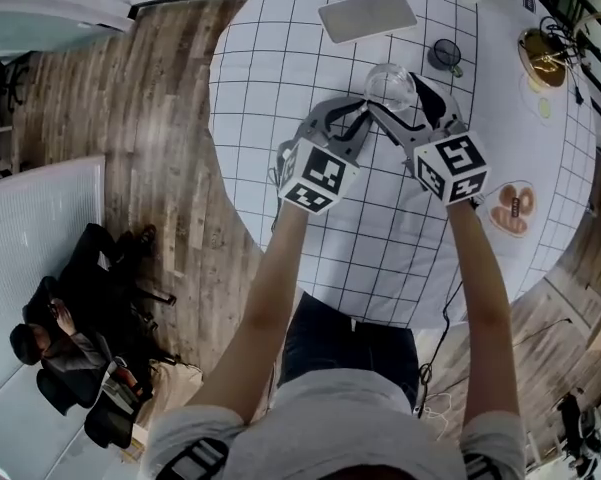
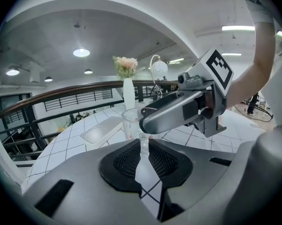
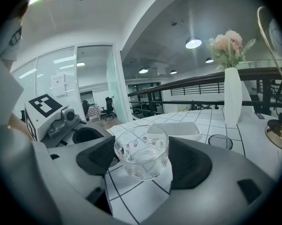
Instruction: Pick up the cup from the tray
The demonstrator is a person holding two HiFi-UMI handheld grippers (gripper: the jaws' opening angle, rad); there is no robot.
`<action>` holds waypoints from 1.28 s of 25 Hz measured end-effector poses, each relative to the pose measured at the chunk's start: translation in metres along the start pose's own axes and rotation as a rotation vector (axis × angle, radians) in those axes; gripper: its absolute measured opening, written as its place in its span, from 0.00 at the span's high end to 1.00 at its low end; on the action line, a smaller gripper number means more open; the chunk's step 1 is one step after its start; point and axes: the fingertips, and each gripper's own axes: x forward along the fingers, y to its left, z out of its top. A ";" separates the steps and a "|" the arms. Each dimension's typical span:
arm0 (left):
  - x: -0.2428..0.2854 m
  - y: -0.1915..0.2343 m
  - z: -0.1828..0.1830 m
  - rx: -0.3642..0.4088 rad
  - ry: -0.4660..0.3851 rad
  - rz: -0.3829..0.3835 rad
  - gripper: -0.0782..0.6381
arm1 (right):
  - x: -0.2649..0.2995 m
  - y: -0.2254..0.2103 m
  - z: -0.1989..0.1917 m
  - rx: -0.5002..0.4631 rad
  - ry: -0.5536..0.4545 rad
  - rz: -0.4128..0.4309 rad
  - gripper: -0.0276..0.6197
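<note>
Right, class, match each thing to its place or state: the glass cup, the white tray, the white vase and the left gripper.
Things: 1 glass cup; 2 white tray; 3 white vase; 4 left gripper.
States: A holds pink flowers; B lies empty on the table; C shut on a thin clear part of the cup; D between the right gripper's pads, off the tray.
Pairs: 1-D; 2-B; 3-A; 4-C.

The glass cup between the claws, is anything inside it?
Nothing shows inside the glass cup; it looks empty, and the checked tablecloth shows through its clear wall. Pads of the right claw cover parts of its sides.
</note>
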 end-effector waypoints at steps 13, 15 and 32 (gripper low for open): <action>0.012 -0.004 -0.028 -0.013 0.075 -0.010 0.81 | 0.012 -0.002 -0.030 0.042 0.033 0.028 0.48; 0.014 -0.003 -0.031 -0.020 0.083 -0.008 0.81 | 0.014 -0.003 -0.032 0.040 0.042 0.027 0.48; 0.018 -0.004 -0.044 -0.036 0.123 -0.007 0.81 | 0.020 0.002 -0.042 -0.007 0.052 0.018 0.48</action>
